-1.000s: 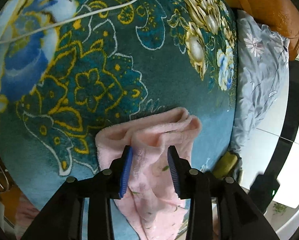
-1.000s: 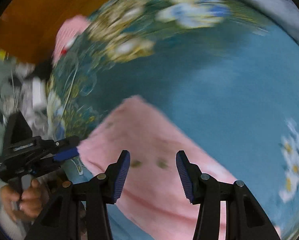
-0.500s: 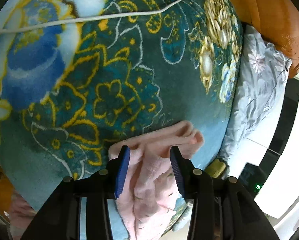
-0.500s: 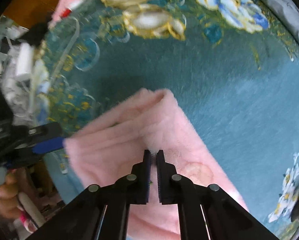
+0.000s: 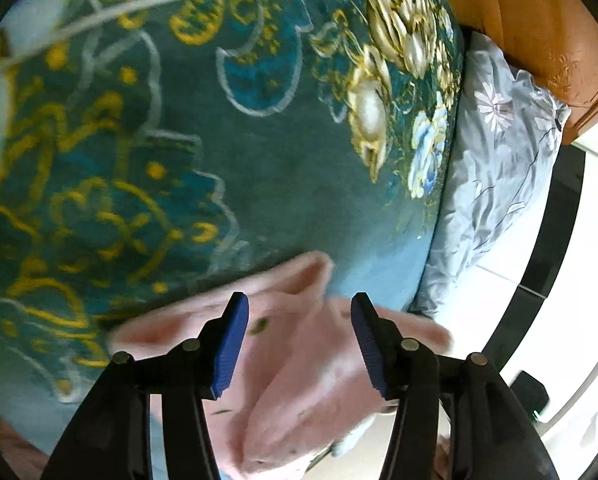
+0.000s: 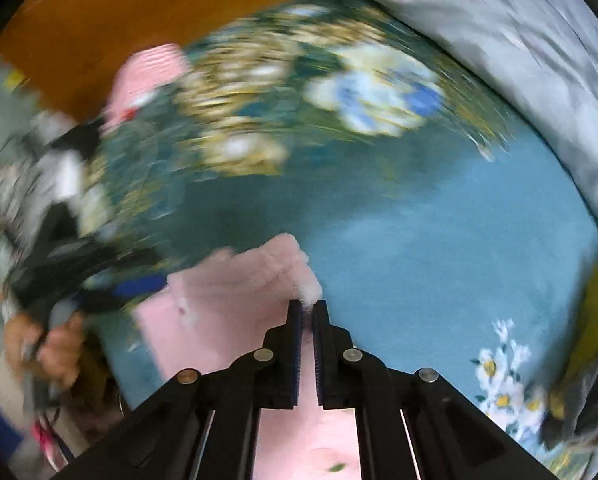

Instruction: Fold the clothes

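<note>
Two grippers changed since a second ago: right gripper (image 6: 307, 308), then apart, now clamped on pink garment (image 6: 227, 304) at lower centre, seemingly by its fluffy edge; left gripper (image 5: 297, 336) opening wider, garment between unpressed pads, on floral teal blanket (image 5: 259, 168), grey bedding (image 5: 495, 168) at right.

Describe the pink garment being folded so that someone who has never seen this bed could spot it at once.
Start at the big teal blanket with gold and blue flowers that covers the bed. Near its plain edge lies a fluffy pale pink garment, bunched between the two grippers. The right gripper pinches its edge. Unlike the ribbed pink piece near the orange headboard, it is plush with small dark specks.
</note>
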A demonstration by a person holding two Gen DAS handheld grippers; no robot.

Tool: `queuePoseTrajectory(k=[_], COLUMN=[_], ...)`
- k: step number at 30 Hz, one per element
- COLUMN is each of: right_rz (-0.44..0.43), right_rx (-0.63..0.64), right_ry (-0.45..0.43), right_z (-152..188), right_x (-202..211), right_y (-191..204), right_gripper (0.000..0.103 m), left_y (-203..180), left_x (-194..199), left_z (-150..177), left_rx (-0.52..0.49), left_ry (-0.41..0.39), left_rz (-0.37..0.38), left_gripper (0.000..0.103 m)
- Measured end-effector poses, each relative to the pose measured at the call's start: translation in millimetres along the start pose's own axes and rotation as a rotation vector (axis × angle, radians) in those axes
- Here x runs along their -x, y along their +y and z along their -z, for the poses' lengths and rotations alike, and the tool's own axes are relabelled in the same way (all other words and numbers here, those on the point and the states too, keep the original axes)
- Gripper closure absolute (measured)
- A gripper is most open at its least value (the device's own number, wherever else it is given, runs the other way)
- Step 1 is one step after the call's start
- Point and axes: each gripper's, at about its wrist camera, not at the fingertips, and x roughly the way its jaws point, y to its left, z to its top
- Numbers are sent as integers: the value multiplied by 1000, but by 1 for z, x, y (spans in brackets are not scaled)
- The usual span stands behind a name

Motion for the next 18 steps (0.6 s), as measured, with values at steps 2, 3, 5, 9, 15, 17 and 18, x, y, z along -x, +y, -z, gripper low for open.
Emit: queuePoseTrajectory(k=[2,3,5,9,15,17,18], right_rz=[34,52,86,152,208,204,201], right_rx=[-41,-53,-82,-123,-204,-251,-262], right_ry=[24,38,67,102,146,148,147], right_z=[-7,-10,-14,-12,1,5,6], right_x=[-17,-25,-41,-53,-71,-75,-76], right_y=[-20,-27,-44,-75,-114,-126,-129], right_gripper=[97,97,97,97,97,97,97], left_y=[-10,-15,-28,-54,-79,-82,-83], left_x=[-14,-21,-36,-65,-108,-121,-125], left_z=[2,4,6,13,19,20,20], left_rx=[-31,-46,-108,-214,-303,-323,-332], left_ry=[14,21,46,107,163,185,192], left_rz=[-7,-11,-45,-91,-153,-171,-173], left_gripper=[47,47,47,47,47,47,47])
